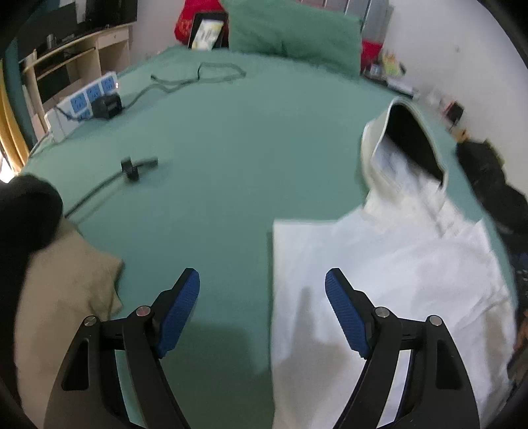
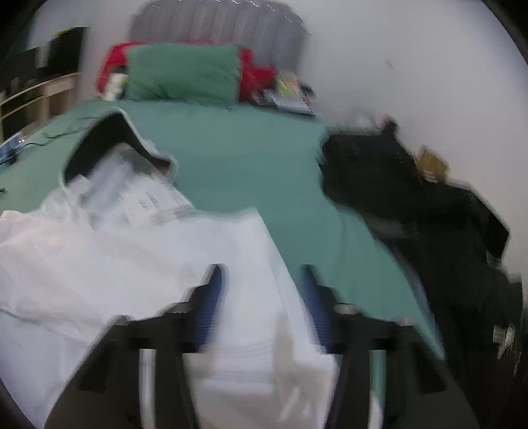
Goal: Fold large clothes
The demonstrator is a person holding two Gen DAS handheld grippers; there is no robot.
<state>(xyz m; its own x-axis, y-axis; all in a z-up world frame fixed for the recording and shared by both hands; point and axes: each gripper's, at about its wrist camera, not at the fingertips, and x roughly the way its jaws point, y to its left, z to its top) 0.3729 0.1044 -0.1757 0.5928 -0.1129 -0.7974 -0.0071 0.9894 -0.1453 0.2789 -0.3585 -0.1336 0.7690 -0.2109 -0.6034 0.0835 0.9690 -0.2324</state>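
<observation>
A white hooded garment (image 1: 389,270) lies partly folded on the green bed (image 1: 214,158), its dark-lined hood (image 1: 409,142) pointing to the headboard. My left gripper (image 1: 262,283) is open and empty above the bed, its right finger over the garment's left edge. In the blurred right wrist view the same garment (image 2: 132,250) lies under my right gripper (image 2: 262,280), which is open with the garment's right folded edge between its fingers. The hood also shows in the right wrist view (image 2: 109,145).
A beige cloth (image 1: 66,290) lies at the near left. A power strip (image 1: 85,102), cables and a small black clip (image 1: 132,168) lie on the bed's left. A green pillow (image 1: 293,29) is at the head. Black clothing (image 2: 412,211) is piled along the right wall.
</observation>
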